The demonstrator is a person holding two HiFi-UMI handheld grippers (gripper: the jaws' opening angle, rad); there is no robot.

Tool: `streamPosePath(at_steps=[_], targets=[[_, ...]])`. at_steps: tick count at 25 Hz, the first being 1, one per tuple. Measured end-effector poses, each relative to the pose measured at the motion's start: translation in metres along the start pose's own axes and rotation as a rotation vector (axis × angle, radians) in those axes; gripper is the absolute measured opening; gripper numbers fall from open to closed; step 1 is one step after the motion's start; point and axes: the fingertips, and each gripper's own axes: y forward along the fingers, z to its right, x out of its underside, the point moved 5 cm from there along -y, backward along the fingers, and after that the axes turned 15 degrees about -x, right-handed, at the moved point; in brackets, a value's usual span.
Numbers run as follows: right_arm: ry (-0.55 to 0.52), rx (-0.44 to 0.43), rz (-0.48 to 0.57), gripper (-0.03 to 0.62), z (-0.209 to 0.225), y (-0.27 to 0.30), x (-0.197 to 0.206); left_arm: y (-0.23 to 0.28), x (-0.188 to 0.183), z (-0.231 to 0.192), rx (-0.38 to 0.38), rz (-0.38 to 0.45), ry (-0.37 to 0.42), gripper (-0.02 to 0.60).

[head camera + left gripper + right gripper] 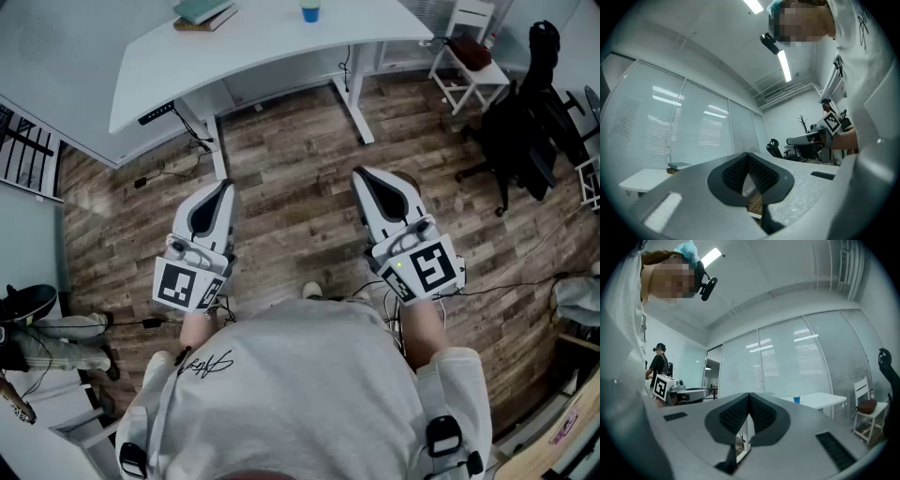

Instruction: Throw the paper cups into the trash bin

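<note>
A: So, how did the jaws stand?
B: Pressed together on both, nothing between them. The left gripper (223, 187) and right gripper (364, 176) were held side by side over the wooden floor (291, 197).
A: And the blue cup (309, 11)?
B: It stood on the white desk (262, 47) ahead, well apart from both grippers, with books (202, 13) farther left on it.
</note>
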Motion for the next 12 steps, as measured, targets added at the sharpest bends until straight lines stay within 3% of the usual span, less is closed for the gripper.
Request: streamPosePath(at_steps=[12], targets=[[-0.013, 0.0, -0.021, 0.011, 0.0007, -0.0019, 0.0014, 0.0006, -0.0054, 0.0024, 0.0, 0.012, -0.001, -0.006]])
